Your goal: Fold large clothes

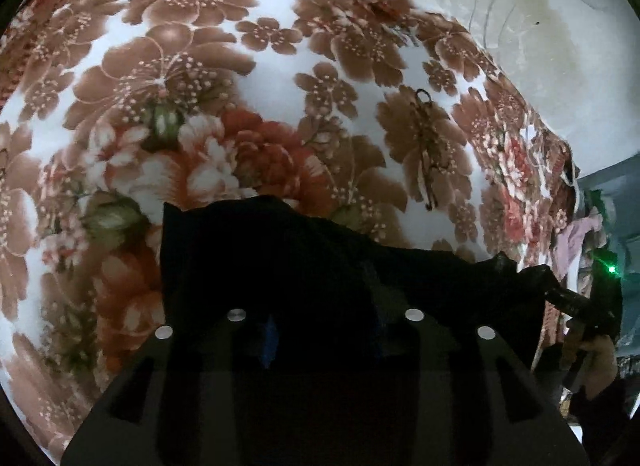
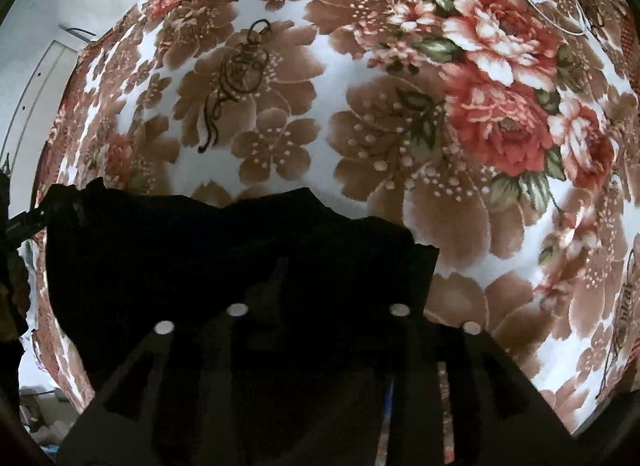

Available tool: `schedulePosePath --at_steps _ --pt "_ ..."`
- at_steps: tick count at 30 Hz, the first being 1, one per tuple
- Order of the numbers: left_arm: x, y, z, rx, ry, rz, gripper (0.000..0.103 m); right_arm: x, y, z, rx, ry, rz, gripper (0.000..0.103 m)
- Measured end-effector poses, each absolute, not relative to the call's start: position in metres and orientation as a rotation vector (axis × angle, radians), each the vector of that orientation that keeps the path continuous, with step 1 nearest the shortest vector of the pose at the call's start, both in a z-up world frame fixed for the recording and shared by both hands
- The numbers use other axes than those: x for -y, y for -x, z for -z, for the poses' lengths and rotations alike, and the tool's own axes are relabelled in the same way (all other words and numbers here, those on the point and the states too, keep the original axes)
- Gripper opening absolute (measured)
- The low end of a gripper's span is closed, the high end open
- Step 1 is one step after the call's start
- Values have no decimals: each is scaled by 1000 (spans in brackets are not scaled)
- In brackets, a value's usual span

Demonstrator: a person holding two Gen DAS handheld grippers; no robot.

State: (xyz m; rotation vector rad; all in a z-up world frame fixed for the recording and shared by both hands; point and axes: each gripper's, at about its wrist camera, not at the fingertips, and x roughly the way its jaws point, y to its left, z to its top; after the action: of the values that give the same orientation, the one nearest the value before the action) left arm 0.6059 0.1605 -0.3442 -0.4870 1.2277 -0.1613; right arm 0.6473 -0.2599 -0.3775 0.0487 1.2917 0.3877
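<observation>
- A pale, stained wall [image 1: 520, 25] stands behind a bed covered by a floral blanket [image 1: 248, 77], white with brown blossoms and red peonies.
- A black garment [image 1: 320, 266] hangs stretched between the two grippers above the blanket; it is very dark, its upper edge uneven and wavy, with little detail to make out.
- The left gripper [image 1: 324, 330] has its fingers buried in the dark cloth, pinching the garment's edge.
- The right gripper [image 2: 316, 322] likewise grips the garment, fingers closed into the fabric; seen from the left wrist view, it holds the far corner.
- A thin dark cord [image 2: 236, 81] lies curled on the blanket.
</observation>
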Motion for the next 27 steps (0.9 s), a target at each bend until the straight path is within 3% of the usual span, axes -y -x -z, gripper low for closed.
schedulePosePath --at_steps 2,3,4,5,6,7,13,20,27 --pt "-165 -604 343 -1235 519 171 46 265 -643 369 -1277 -37 -384 64" --pt "-169 -603 341 -1234 537 172 49 268 -642 363 -1265 -36 -397 67" --pt "-173 -602 337 -1228 557 175 59 268 -641 358 -1258 -32 -407 68" --pt "-176 -600 332 -1217 562 174 73 270 -639 352 -1236 1 -393 76" --pt "-180 -598 325 -1197 543 153 79 272 -638 345 -1201 50 -356 88" --pt "-183 -596 319 -1180 534 147 82 273 -637 339 -1171 76 -341 90" --pt "-198 -587 300 -1139 333 48 82 285 -628 339 -1109 140 -342 92" --pt "-173 -583 319 -1124 -80 60 82 280 -615 373 -1060 251 -327 92" --pt "-141 -592 334 -1089 -275 152 82 270 -630 401 -1058 302 -350 92"
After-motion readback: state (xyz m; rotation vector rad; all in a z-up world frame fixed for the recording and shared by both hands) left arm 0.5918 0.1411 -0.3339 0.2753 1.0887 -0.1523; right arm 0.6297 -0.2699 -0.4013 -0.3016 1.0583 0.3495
